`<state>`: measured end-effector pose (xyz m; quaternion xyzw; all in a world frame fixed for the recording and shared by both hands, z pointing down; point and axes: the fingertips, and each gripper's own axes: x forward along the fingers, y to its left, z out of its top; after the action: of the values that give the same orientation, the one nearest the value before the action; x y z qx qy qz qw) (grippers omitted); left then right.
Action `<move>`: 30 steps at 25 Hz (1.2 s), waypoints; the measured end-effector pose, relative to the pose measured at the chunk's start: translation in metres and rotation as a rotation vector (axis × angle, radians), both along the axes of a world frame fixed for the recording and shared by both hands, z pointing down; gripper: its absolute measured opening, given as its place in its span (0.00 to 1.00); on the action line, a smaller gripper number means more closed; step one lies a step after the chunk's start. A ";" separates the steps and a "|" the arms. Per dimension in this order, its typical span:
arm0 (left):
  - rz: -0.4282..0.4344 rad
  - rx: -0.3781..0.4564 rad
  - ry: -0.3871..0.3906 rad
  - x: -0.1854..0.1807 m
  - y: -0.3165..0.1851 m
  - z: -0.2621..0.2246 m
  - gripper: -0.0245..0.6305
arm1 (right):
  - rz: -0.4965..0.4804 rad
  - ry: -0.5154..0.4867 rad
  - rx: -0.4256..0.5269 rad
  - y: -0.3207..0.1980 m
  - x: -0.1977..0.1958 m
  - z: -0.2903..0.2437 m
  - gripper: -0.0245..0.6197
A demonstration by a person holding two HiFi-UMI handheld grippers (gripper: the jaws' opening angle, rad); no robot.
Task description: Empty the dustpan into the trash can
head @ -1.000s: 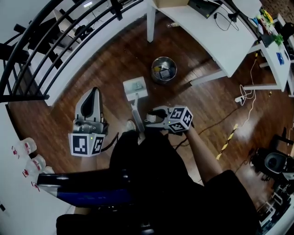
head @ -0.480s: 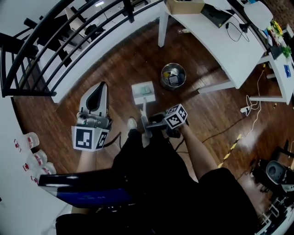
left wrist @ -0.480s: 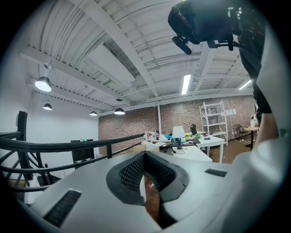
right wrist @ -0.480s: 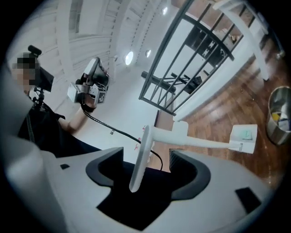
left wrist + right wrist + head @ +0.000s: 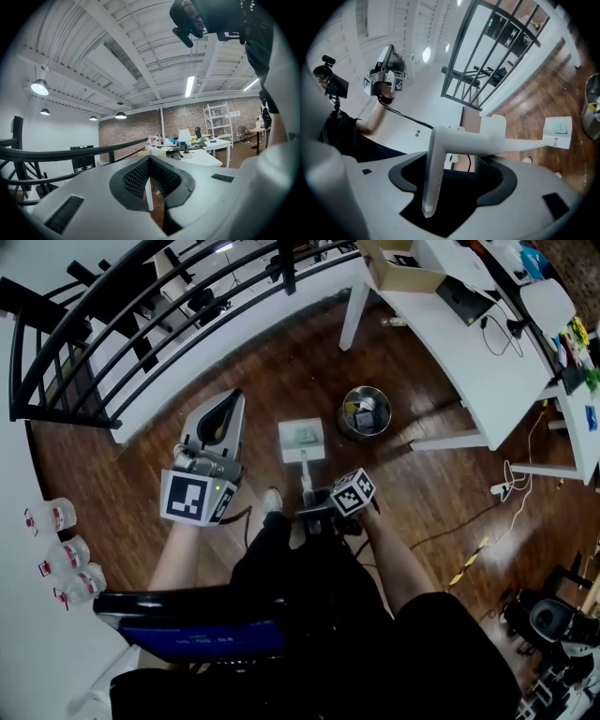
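- Wooden floor (image 5: 150, 486): dustpan (image 5: 302, 439) rests near the trash can (image 5: 366, 412), unemptied.
- My right fingers (image 5: 358, 197) have just opened, handle (image 5: 487, 143) loose between them; left fingers (image 5: 89, 190) together.

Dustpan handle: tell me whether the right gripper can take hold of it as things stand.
Probably yes. The handle stands between the open jaws of the right gripper; they have just been opening. Nothing else is in the gap, so closing should catch it.
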<state>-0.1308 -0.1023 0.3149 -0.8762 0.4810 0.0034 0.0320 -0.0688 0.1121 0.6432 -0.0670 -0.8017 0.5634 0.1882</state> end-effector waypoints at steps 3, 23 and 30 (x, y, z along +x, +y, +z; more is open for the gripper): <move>0.005 -0.002 0.003 -0.003 -0.012 -0.001 0.05 | -0.010 0.001 -0.014 -0.001 -0.007 0.002 0.53; 0.025 -0.048 0.004 -0.011 -0.036 0.015 0.05 | 0.027 -0.044 -0.176 -0.007 -0.005 -0.005 0.44; 0.020 -0.051 0.001 -0.009 -0.032 0.017 0.05 | 0.047 -0.131 -0.198 -0.009 -0.004 -0.016 0.08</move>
<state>-0.1402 -0.1340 0.3314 -0.8813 0.4723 -0.0081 0.0091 -0.0731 0.1035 0.6268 -0.1030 -0.7540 0.6386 0.1146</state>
